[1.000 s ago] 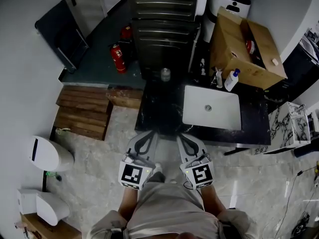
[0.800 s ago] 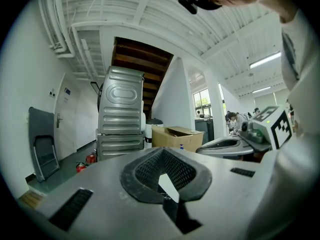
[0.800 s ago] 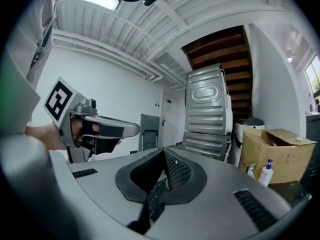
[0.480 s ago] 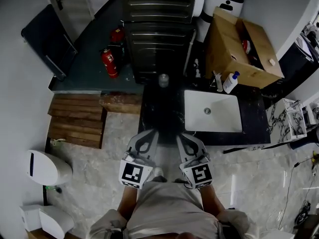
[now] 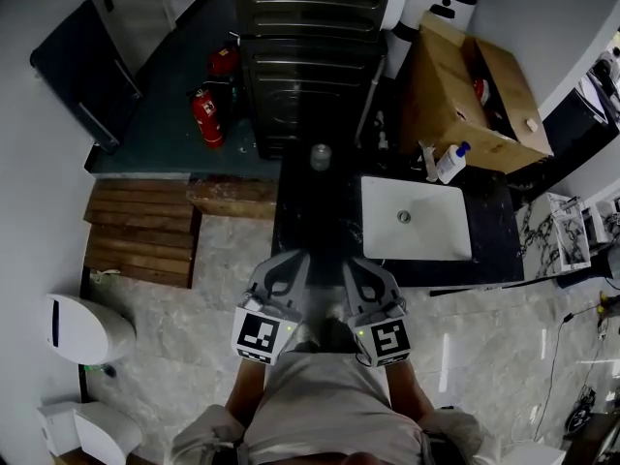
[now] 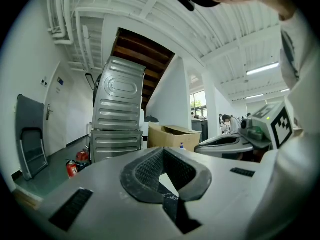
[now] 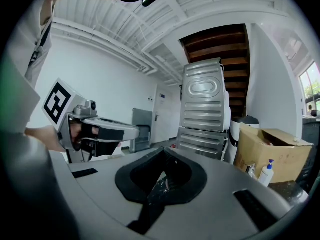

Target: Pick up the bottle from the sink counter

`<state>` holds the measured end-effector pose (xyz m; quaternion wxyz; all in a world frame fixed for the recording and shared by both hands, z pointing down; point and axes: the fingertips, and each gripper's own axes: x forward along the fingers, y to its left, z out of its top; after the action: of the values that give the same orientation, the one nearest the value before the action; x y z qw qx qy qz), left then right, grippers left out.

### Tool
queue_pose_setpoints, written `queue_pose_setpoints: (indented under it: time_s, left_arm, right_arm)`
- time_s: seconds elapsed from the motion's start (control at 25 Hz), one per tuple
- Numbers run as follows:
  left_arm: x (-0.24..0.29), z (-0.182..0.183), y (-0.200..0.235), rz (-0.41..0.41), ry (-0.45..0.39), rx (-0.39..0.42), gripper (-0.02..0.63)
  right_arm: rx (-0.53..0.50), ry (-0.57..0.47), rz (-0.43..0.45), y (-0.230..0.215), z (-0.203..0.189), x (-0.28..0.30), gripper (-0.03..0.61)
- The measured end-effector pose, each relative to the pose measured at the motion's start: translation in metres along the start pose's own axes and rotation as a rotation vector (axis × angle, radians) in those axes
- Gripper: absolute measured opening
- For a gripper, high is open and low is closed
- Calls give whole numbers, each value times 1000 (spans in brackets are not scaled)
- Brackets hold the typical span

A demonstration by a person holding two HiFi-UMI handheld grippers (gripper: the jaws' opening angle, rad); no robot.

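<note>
A: The dark bench [image 5: 312, 216] with the white sink [image 5: 387, 201] sits a little lower and nearer in the head view than it did 1 second ago, and the fire extinguisher [image 5: 203, 116] has slid left. So the person has closed in on the bench.

B: And the tongs?

A: Both came along. The left tongs [image 5: 290, 260] and the right tongs [image 5: 356, 264] now reach to about the bench's near edge. Each gripper view shows its jaws pressed together with nothing between them.

B: Where's the bottle?

A: The bottle [image 5: 450, 162], white with a blue pump, stands upright on the bench behind the sink's far right corner, just beside the cardboard box [image 5: 465, 95]. It's well apart from both tongs.

B: So this is only the approach.

A: I'd judge so. The right tongs are the nearer pair, and they'd need to open and cross over the sink before any grip.
</note>
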<state>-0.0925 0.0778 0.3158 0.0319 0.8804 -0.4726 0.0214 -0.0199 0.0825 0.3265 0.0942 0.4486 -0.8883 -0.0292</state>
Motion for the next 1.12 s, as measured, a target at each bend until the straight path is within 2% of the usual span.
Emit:
queue_pose_setpoints:
  time_s: [0.52,0.92,1.12]
  left_arm:
    - [45,-11,27,21,23,-1,0]
    - [104,-17,46,48,57,-3,0]
    - [134,-26,51,65,92,4,0]
  right_arm:
    - [12,6,37,-30,-11,46,-8]
    - [36,8,68,-76,-15,88,-8]
    - [58,36,87,-101,-33,104,-8]
